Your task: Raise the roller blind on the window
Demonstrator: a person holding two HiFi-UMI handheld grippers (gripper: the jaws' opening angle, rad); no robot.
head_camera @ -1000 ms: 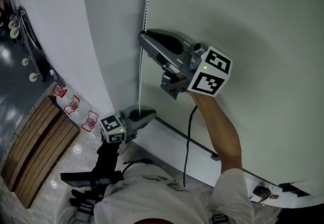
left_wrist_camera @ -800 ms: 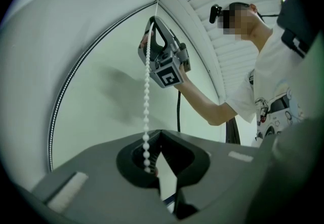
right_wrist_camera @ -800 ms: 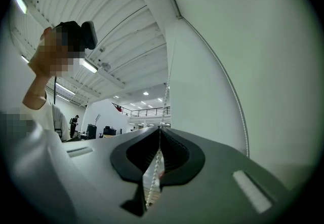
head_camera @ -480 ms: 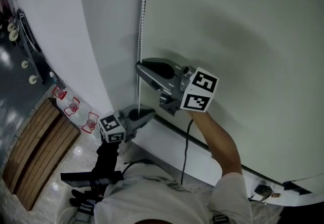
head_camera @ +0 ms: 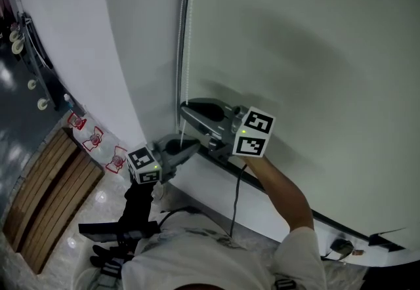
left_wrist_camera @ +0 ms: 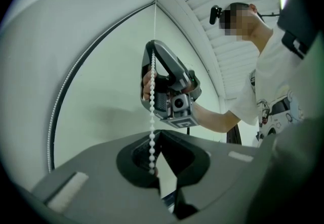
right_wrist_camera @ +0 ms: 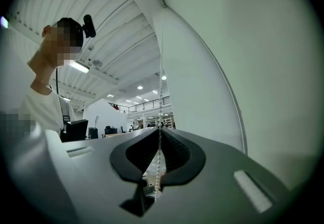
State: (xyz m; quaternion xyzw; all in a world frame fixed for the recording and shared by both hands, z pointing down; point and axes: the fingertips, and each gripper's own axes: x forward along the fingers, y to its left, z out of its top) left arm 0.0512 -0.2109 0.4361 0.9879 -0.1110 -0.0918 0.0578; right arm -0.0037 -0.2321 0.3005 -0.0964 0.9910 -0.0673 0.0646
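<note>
The pale roller blind (head_camera: 295,39) fills the head view, with its white bead chain (head_camera: 184,39) hanging along its left edge. My right gripper (head_camera: 185,109) is shut on the chain, which is pinched where the tips meet (right_wrist_camera: 160,127) and runs on down through the hollow behind them. Just below it, my left gripper (head_camera: 195,145) points at the blind's lower edge. Its tips meet (left_wrist_camera: 159,133), and the chain (left_wrist_camera: 152,116) hangs through the hollow behind them. Whether the left pads press the chain does not show.
A white wall (head_camera: 85,52) curves away left of the blind. Wooden slats (head_camera: 39,197) and small red-printed items (head_camera: 95,136) lie on the floor at the lower left. A black cable (head_camera: 236,203) hangs from the right gripper. The chain's other strand (left_wrist_camera: 61,96) arcs beside the blind.
My right gripper has come straight down along the chain, still shut on it, and now sits just above the left gripper. The left gripper has stayed where it was.
</note>
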